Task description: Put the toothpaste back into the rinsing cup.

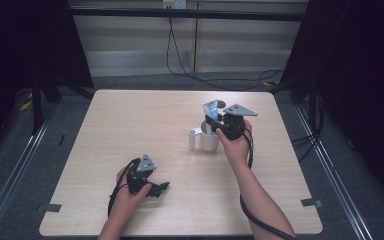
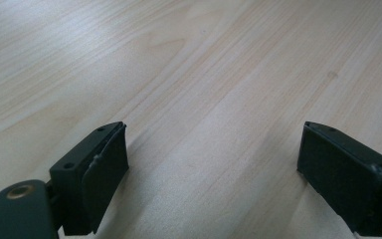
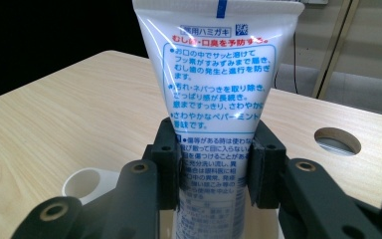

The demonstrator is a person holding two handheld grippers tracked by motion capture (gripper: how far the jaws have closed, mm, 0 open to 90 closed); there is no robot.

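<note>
A white toothpaste tube (image 3: 214, 79) with blue and red print stands upright, and my right gripper (image 3: 214, 169) is shut on its lower part. In the high view my right gripper (image 1: 214, 120) holds the tube (image 1: 210, 108) right over a white cup (image 1: 209, 141) with a handle (image 1: 192, 138); the tube's lower end is hidden behind the gripper. The cup's handle (image 3: 84, 181) shows below the jaws at the left. My left gripper (image 1: 162, 186) rests low at the table's front left, open, with nothing between its fingers (image 2: 97, 174).
The light wooden table (image 1: 130, 125) carries the cup and both hands. A round hole (image 3: 337, 140) is cut in the tabletop near the far right corner. Cables trail on the floor behind the table, and dark stands flank both sides.
</note>
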